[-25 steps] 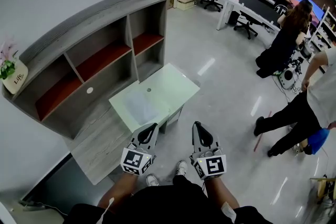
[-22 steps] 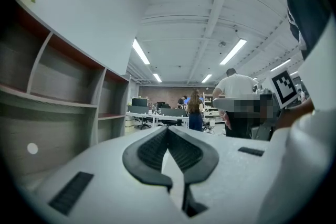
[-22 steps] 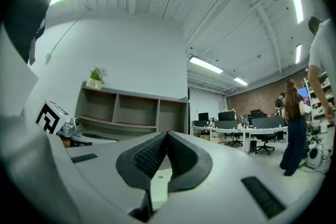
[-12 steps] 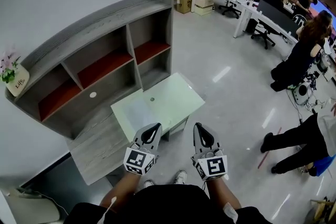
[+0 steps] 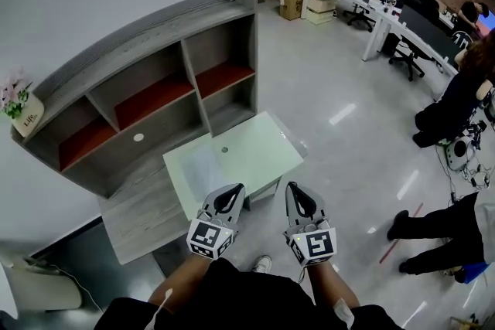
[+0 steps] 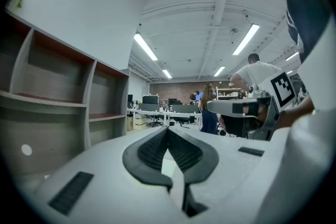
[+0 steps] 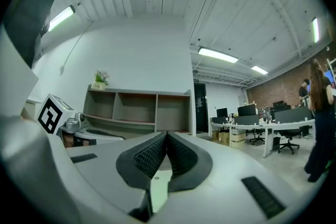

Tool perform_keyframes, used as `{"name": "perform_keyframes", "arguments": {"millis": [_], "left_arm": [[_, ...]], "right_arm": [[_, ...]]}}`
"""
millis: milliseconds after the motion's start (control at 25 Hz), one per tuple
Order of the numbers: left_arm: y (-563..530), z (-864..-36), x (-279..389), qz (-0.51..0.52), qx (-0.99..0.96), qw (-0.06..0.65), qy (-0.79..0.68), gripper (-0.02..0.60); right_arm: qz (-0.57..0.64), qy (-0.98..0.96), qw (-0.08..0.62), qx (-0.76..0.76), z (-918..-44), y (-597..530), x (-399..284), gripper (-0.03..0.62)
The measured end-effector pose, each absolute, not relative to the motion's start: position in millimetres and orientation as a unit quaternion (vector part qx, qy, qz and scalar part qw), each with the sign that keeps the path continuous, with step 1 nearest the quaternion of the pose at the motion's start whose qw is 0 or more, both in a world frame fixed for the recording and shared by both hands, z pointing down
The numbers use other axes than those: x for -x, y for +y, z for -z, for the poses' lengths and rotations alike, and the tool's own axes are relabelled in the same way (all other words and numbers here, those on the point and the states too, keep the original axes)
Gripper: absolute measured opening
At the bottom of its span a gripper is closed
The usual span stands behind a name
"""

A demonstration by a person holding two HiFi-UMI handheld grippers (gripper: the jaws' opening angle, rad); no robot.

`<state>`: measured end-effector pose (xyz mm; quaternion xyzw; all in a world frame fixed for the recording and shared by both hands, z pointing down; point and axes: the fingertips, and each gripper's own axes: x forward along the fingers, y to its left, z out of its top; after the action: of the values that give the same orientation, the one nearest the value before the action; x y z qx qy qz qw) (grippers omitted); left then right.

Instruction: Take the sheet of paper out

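Closing in on worktop (image 5: 267, 141) over last second; left gripper (image 5: 230, 197) and right gripper (image 5: 296, 195) were shut, empty; sheet of paper (image 5: 203, 164) lay untouched.

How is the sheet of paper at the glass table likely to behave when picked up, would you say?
The sheet of paper looks thin and flat, so probably floppy and very light. It lies flush with the glossy glass table, so it may slide rather than lift.

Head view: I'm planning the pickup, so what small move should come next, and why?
Probably bring the left gripper forward over the pale sheet on the glass table: it and the right gripper are shut, empty, and only at the table's near edge.
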<state>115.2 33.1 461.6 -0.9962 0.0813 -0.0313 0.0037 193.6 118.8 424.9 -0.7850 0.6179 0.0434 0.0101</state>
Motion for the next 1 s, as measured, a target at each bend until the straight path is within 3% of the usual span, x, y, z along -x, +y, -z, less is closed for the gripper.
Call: {"name": "perform_keyframes", "arguments": {"millis": [1000], "left_arm": [[-120, -471, -97, 0.028, 0.981, -0.024, 0.190, 0.006]], "right_arm": [[-0.028, 0.711, -0.021, 0.702, -433, -57, -182, 0.021]]}}
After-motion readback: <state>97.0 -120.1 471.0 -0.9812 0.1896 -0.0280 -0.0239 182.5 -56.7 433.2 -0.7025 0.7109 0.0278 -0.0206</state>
